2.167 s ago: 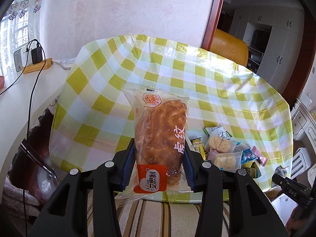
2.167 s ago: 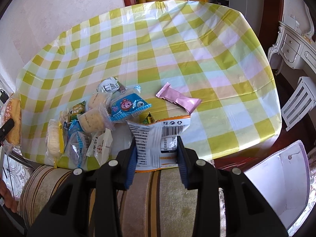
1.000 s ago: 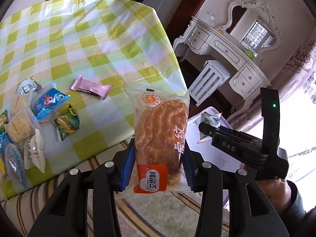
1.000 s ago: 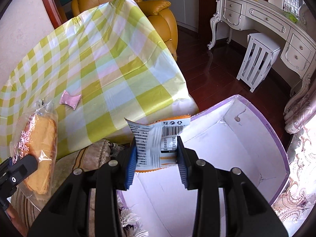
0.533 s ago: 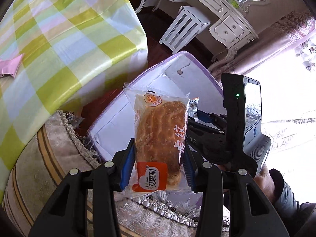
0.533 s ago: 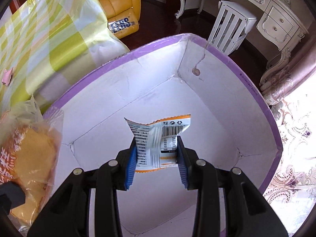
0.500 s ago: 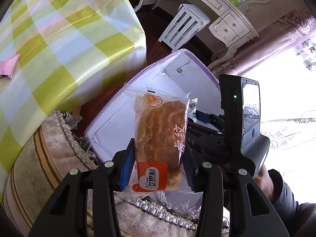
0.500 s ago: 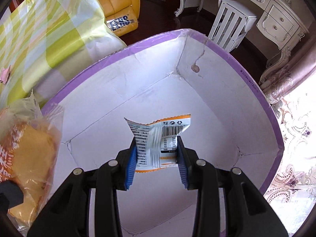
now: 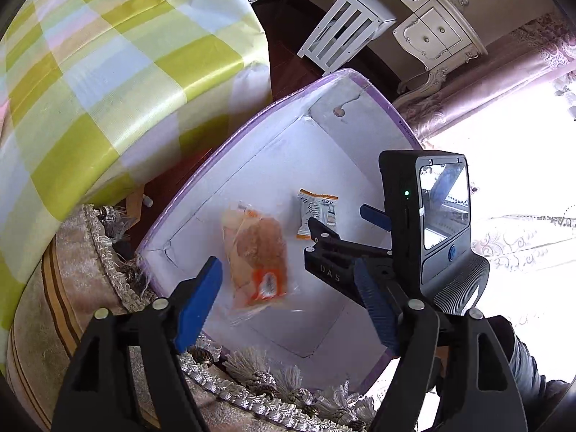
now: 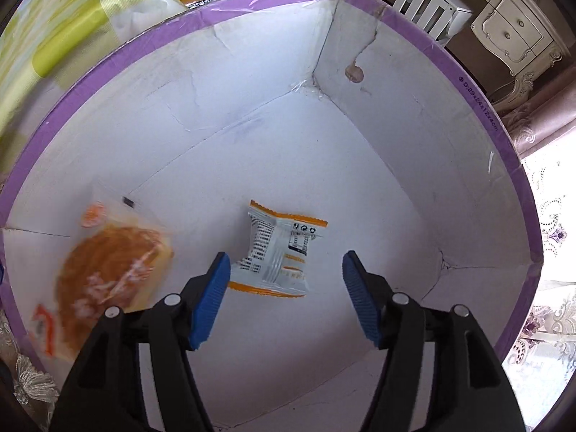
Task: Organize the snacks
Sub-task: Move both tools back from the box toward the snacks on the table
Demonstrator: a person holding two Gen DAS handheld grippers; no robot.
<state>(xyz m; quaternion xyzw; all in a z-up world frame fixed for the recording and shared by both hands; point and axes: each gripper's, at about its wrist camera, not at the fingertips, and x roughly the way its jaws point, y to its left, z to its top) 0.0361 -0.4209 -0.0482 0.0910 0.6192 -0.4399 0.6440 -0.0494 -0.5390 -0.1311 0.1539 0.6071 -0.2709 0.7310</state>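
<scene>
Released bread packet and small snack sachet into purple-rimmed box; both tools spread empty. Next: probably fetch more snacks.

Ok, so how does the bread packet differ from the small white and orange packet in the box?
The bread packet is larger and clear, showing a golden-brown loaf; the small packet is opaque white with orange edges and printed text. The bread packet looks motion-blurred, the small packet sharp. Both are in the purple-rimmed white box, released, below open grippers: left gripper, right gripper.

White box holds bread packet (blurred), sachet.
</scene>
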